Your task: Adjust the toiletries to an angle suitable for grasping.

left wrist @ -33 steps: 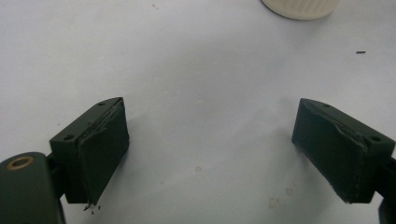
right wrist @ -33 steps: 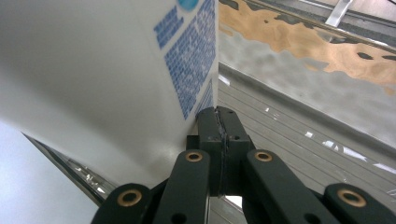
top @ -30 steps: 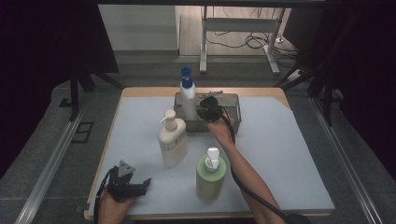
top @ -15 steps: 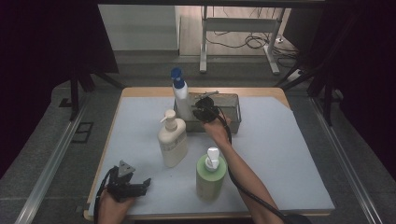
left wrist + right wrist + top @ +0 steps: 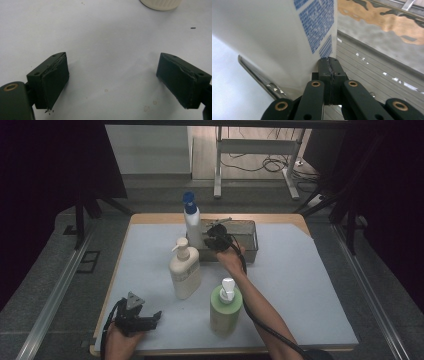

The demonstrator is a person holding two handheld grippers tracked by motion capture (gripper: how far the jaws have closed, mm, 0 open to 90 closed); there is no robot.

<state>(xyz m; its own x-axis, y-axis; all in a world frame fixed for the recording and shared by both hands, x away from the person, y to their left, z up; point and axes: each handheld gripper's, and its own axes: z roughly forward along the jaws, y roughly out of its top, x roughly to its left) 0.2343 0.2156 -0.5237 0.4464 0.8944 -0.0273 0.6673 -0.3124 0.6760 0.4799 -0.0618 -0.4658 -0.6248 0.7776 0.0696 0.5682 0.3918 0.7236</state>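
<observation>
A white bottle with a blue cap (image 5: 192,226) stands at the left end of a grey metal tray (image 5: 248,239) at the back of the table. My right gripper (image 5: 210,238) is shut with nothing between its jaws, and its tip touches the bottle's side. In the right gripper view the closed jaws (image 5: 329,63) rest against the white bottle (image 5: 274,37) near its blue printed label, above the tray's ribbed floor (image 5: 374,72). My left gripper (image 5: 151,319) lies open at the front left of the white mat. Its fingers (image 5: 53,80) stand wide apart over bare mat.
A cream pump bottle (image 5: 185,272) stands mid-table, and its base (image 5: 160,3) edges the top of the left gripper view. A green pump bottle (image 5: 225,307) stands near the front, just left of the right forearm (image 5: 257,302). Dark floor surrounds the table.
The blue-capped bottle has shifted left along the tray, leaning on the way, and now stands upright. The right gripper moved left with it. The left gripper has stayed put.
</observation>
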